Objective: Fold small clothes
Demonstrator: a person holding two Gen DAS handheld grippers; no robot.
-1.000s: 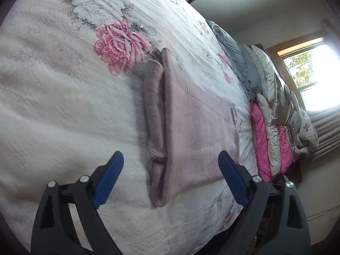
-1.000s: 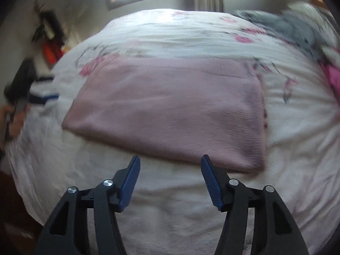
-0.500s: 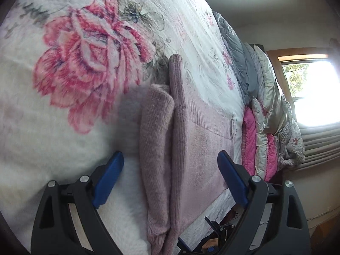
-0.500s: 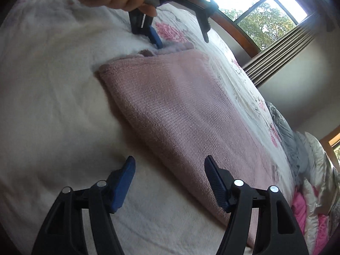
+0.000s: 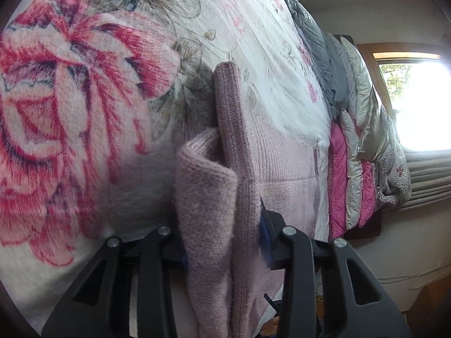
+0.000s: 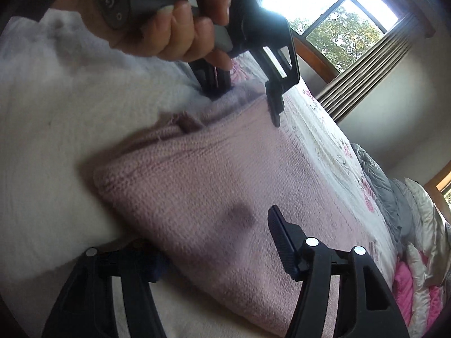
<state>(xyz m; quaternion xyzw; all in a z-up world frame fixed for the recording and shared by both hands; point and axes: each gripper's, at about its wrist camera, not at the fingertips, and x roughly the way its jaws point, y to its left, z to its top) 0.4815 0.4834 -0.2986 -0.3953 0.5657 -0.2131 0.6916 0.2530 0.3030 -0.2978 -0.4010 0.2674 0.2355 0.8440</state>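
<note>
A folded pink knit garment (image 5: 282,169) lies flat on the flowered white bedspread (image 5: 70,98). In the left wrist view my left gripper (image 5: 222,242) is shut on the garment's near corner, with the bunched layers squeezed between its blue pads. The right wrist view shows the same garment (image 6: 225,183). My right gripper (image 6: 218,253) is open and straddles another corner: its left finger is tucked under the cloth edge, and its right finger (image 6: 282,239) rests above it. At the far corner a hand (image 6: 174,28) holds the left gripper (image 6: 245,95) down on the cloth.
Grey, silver and pink quilts (image 5: 352,169) are piled along the far side of the bed. Behind them is a bright window (image 5: 417,107). A second window (image 6: 324,14) with striped curtains (image 6: 366,70) stands past the bed's end. White bedspread (image 6: 42,140) surrounds the garment.
Both grippers have dropped low onto the garment. The left one has gone from open to shut on its corner. The right one has slid its left finger under the edge.
</note>
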